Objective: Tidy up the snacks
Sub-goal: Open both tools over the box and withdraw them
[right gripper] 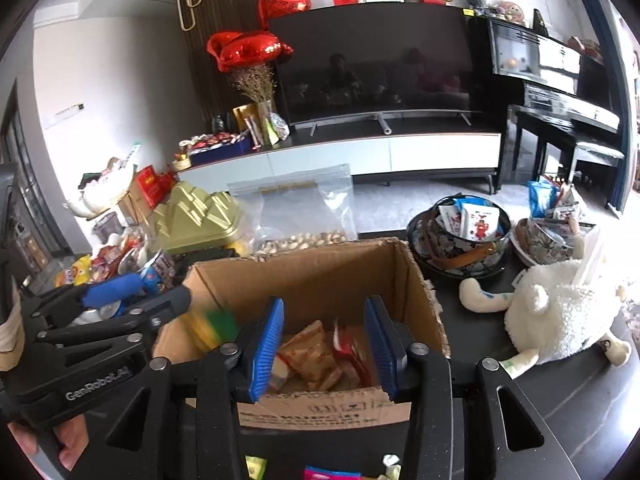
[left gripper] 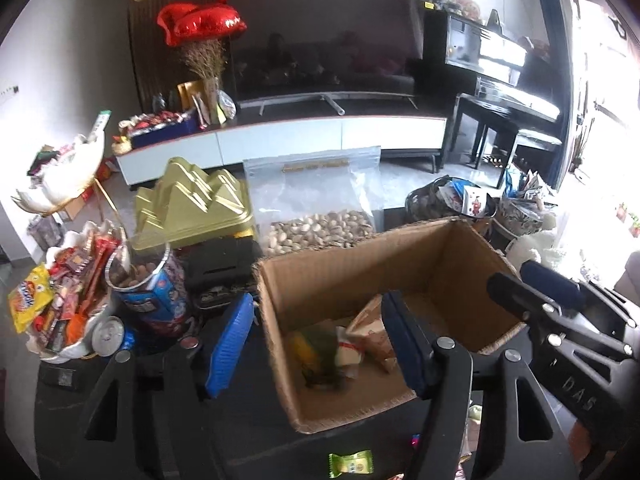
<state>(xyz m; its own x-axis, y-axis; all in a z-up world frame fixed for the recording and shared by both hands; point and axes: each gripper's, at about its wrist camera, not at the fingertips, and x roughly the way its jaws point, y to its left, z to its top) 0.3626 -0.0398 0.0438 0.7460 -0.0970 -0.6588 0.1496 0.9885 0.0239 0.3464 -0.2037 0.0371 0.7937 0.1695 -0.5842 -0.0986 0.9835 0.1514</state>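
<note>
An open cardboard box (left gripper: 360,260) (right gripper: 304,276) stands on the dark table right in front of both grippers. Tan and red snack packets (right gripper: 316,356) lie on its floor. A green-and-yellow packet (left gripper: 316,350) (right gripper: 216,326), blurred, is in the box's left part, touching neither gripper. My left gripper (left gripper: 316,344) hangs over the box's left wall, open, with nothing between its blue pads. My right gripper (right gripper: 322,348) hovers over the box's near wall, open too, its pads apart and bare. Each gripper shows in the other's view: right gripper (left gripper: 532,286), left gripper (right gripper: 148,294).
Left of the box are a cookie tub (left gripper: 148,292), a can (left gripper: 108,334), a bowl heaped with candy (left gripper: 68,300) and a gold tin (left gripper: 192,208). A bag of pistachios (left gripper: 320,232) stands behind. Patterned bowls of packets (right gripper: 460,232) and a plush sheep (right gripper: 560,312) lie right. Loose candy (left gripper: 351,466) sits near.
</note>
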